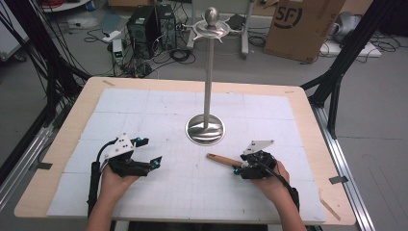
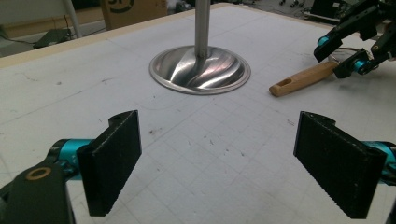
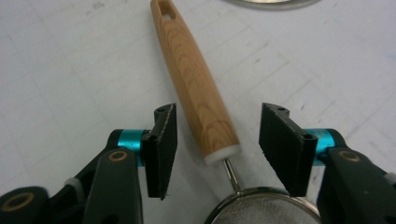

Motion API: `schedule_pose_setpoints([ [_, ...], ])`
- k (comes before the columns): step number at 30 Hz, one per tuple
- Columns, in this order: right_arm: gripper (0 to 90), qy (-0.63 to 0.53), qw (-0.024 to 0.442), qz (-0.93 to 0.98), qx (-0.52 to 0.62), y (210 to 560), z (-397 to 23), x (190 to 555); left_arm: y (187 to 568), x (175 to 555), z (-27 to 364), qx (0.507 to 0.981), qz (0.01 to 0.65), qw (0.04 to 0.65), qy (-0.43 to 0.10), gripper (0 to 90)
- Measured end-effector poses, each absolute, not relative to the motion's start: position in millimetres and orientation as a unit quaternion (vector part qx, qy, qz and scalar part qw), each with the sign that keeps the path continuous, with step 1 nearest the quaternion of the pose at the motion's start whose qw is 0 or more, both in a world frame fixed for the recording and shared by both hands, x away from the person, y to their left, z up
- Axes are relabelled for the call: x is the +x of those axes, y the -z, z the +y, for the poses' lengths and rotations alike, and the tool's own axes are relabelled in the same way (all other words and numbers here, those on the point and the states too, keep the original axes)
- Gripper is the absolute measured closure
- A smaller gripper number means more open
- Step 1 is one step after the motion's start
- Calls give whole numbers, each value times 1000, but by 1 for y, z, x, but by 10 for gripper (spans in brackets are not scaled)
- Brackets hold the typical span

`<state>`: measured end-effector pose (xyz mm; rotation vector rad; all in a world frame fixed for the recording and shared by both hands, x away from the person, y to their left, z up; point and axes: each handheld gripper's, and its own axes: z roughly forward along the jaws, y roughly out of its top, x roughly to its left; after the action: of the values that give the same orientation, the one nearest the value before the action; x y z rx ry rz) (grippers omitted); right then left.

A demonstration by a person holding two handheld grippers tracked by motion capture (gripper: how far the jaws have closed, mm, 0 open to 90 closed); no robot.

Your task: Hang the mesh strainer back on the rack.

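Observation:
A small strainer with a wooden handle (image 3: pixel 196 84) lies on the white mat, its mesh bowl (image 3: pixel 264 210) at the bottom edge of the right gripper view. My right gripper (image 3: pixel 217 149) is open, its jaws on either side of the handle's bowl end without touching it. In the high view the handle (image 1: pixel 222 159) points left from the right gripper (image 1: pixel 239 168). My left gripper (image 1: pixel 150 153) rests open on the mat at the left, nothing between its jaws; in its own view the left gripper (image 2: pixel 217 158) faces the handle (image 2: pixel 301 78).
A tall metal stand with a round base (image 1: pixel 205 129) and hooks at its top (image 1: pixel 211 26) rises from the mat's middle. The wooden table edge (image 1: pixel 62 139) frames the mat. Computers, cables and a cardboard box (image 1: pixel 300 24) sit on the floor beyond.

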<state>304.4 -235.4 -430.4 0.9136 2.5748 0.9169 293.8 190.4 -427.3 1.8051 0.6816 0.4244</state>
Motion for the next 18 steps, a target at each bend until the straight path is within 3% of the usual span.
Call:
schedule_pose_setpoints([
  [4, 604, -312, 112, 888, 320, 433, -236, 305, 427, 294, 191, 763, 289, 550, -180, 156],
  [12, 671, -298, 124, 889, 324, 430, -237, 303, 427, 294, 190, 763, 288, 551, -179, 156],
  [18, 668, -279, 127, 898, 316, 427, -233, 303, 428, 294, 190, 763, 289, 550, -178, 156],
])
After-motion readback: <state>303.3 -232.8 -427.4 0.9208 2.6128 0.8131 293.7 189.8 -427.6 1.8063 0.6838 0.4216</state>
